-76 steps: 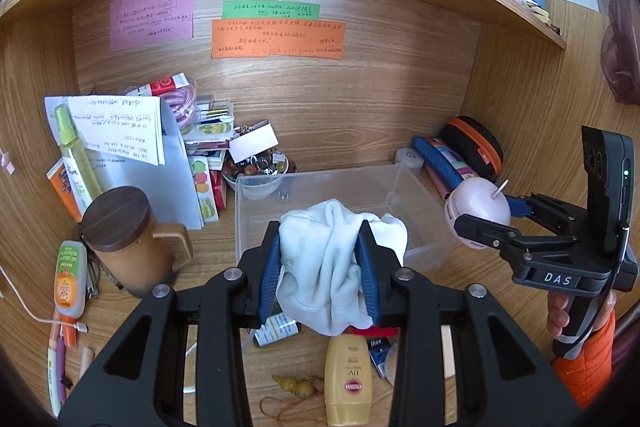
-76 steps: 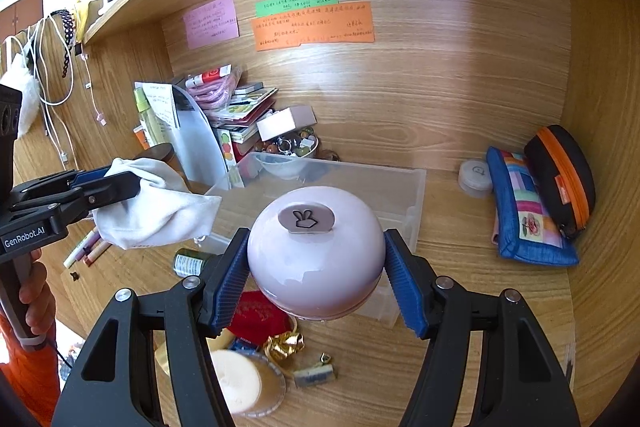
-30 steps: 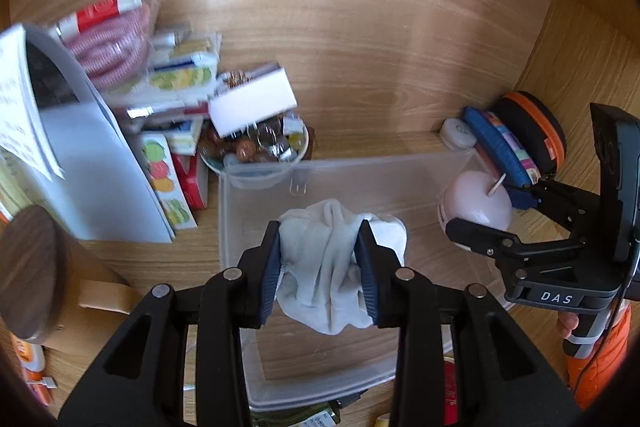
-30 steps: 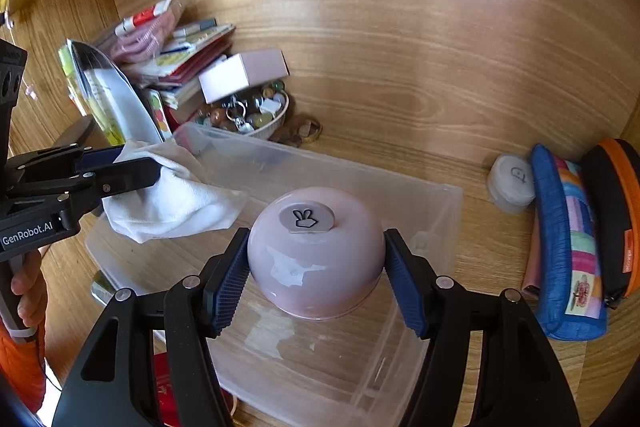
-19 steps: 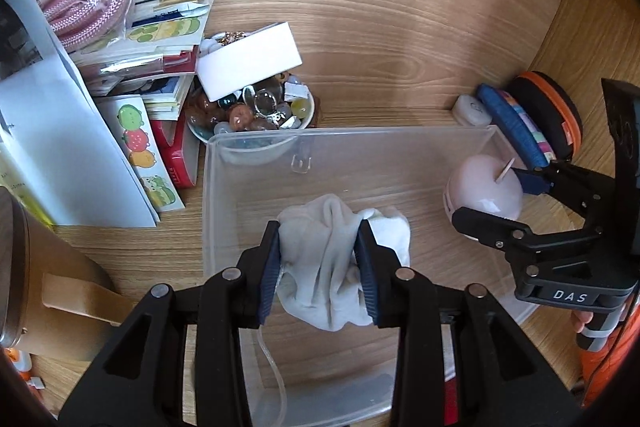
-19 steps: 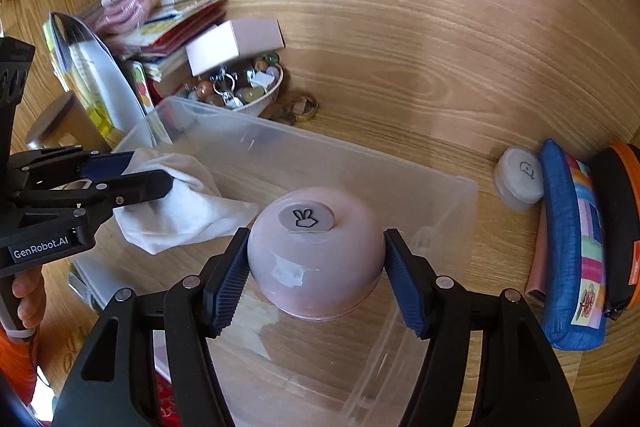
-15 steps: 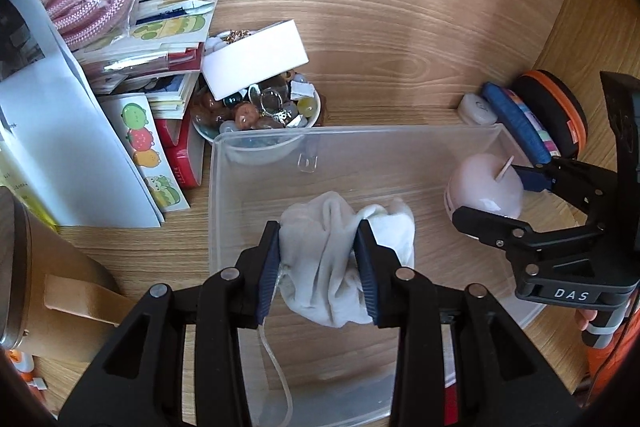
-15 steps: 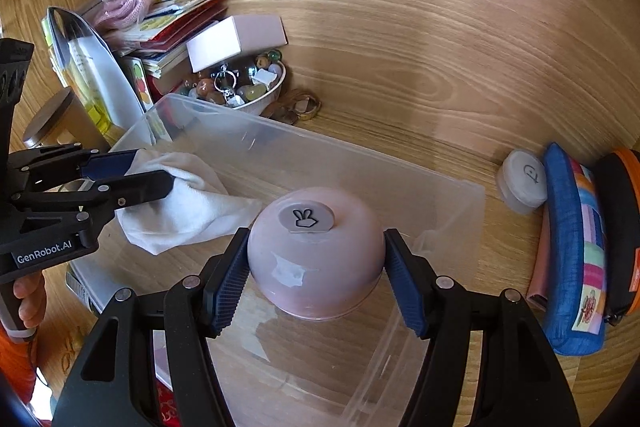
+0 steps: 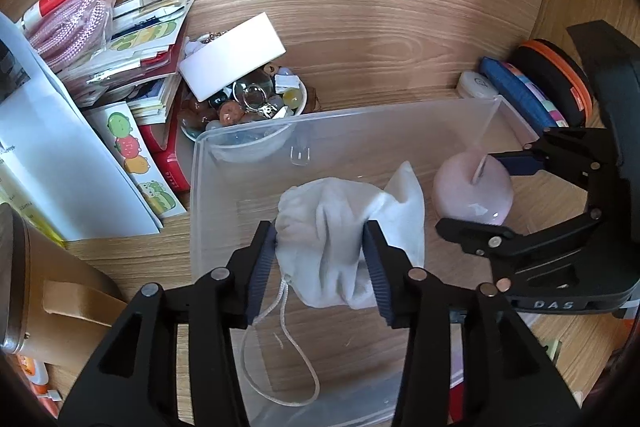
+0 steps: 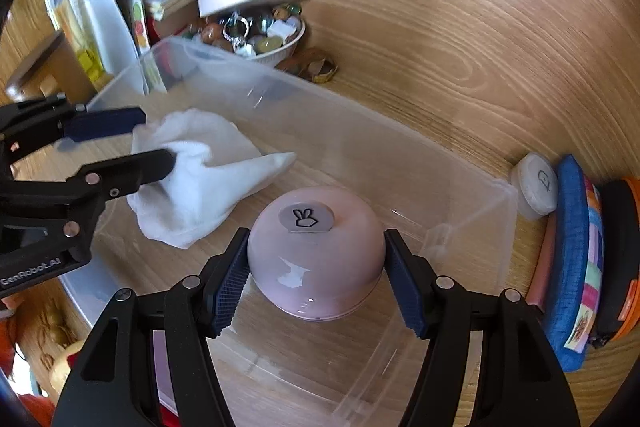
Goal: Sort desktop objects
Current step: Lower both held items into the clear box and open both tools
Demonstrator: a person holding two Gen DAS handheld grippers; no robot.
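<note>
A clear plastic bin [image 9: 248,143] [image 10: 472,187] sits on the wooden desk. My left gripper [image 9: 322,259] is shut on a white drawstring cloth pouch [image 9: 336,227] [image 10: 196,183] and holds it low inside the bin's left half. Its cord [image 9: 280,339] trails on the bin floor. My right gripper [image 10: 316,271] is shut on a round pink dome-shaped object [image 10: 316,255] [image 9: 472,191] with a grey tab on top, low inside the bin's right half. The right gripper [image 9: 492,199] also shows in the left wrist view.
A bowl of trinkets [image 9: 244,107] under a white box [image 9: 232,55] stands behind the bin. Books and papers [image 9: 100,107] are at left, a brown mug [image 9: 36,287] at near left. A blue pencil case [image 10: 576,259], black-orange case [image 10: 620,259] and white round lid [image 10: 536,187] lie at right.
Both grippers have moved forward and down into the bin, carrying the pouch and the pink object. The pouch's cord now lies on the bin floor.
</note>
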